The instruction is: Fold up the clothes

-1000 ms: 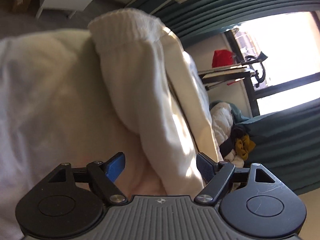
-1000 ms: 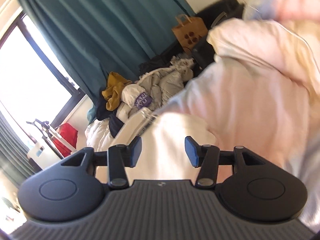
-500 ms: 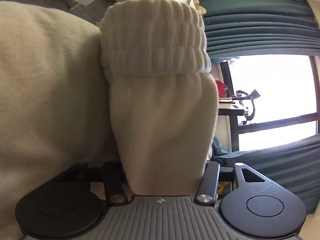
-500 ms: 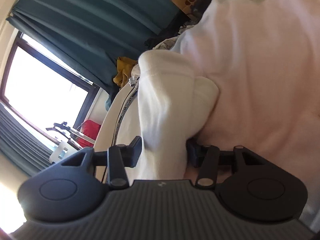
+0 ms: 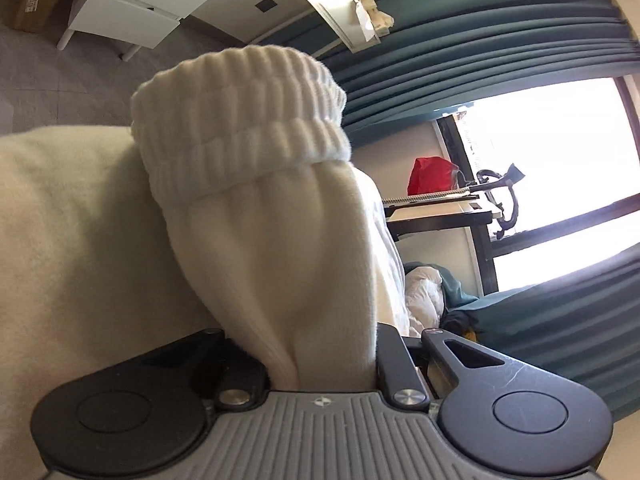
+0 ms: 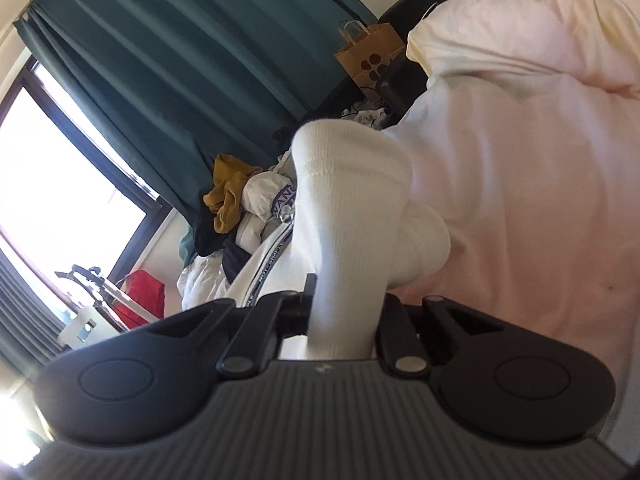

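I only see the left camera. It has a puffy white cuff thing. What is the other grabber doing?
Observer: The right gripper is shut on a white ribbed cuff too.
Operator: Is anything behind it?
Observer: Yes, a heap of clothes, with a mustard-yellow garment on top.
Operator: Any bags?
Observer: A brown paper bag with dark dots stands by the teal curtain.
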The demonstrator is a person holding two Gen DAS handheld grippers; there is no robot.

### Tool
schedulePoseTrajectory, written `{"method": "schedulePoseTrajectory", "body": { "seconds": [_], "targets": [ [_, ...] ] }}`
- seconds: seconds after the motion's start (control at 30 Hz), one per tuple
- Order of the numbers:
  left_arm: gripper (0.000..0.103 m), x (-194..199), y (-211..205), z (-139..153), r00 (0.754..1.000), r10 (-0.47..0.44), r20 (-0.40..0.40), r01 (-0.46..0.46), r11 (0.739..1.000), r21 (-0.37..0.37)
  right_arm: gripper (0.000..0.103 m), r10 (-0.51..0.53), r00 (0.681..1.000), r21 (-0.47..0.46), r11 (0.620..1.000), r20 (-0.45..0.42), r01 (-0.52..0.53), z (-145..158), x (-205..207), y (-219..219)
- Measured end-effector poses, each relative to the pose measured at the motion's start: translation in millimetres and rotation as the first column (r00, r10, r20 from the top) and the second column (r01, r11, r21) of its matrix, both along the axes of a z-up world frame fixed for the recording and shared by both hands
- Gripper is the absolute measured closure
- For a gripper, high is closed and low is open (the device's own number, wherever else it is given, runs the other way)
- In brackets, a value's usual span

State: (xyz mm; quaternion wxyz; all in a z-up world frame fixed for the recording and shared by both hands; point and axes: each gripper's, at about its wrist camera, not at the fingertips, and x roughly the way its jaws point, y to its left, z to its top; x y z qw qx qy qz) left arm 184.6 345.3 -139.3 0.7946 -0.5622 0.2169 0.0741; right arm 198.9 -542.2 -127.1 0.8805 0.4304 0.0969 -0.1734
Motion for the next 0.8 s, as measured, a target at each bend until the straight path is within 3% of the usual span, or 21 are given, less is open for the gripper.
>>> {"method": "schedulePoseTrajectory", "body": {
  "seconds": [0.17,0.33,0.53,0.67,0.8],
  "targets": [
    [0.090,-39,16,36,0.999,-0.029,0.017,0.028,0.999,0.045,0.092,-0.020,1.000,0.013,1.000,-0.012,0.020,18,-58,2],
    [0.090,-97,42,49,0.992,-0.091,-0.086,0.097,0.993,0.069,0.092,-0.023,0.998,0.072,0.997,-0.051,0.026,21,-121,3],
    [0.089,-150,51,40,0.982,-0.130,-0.140,0.144,0.985,0.099,0.093,-0.058,0.993,0.234,0.969,-0.102,0.081,15,-185,2],
    [0.087,-184,57,34,0.973,-0.154,-0.175,0.175,0.978,0.117,0.094,-0.052,0.993,0.289,0.954,-0.104,0.080,2,-201,-6],
    [0.073,-201,46,26,0.977,-0.138,-0.164,0.164,0.974,0.157,0.094,-0.045,0.990,0.302,0.949,-0.134,0.084,-12,-200,-9]
  ]
}}
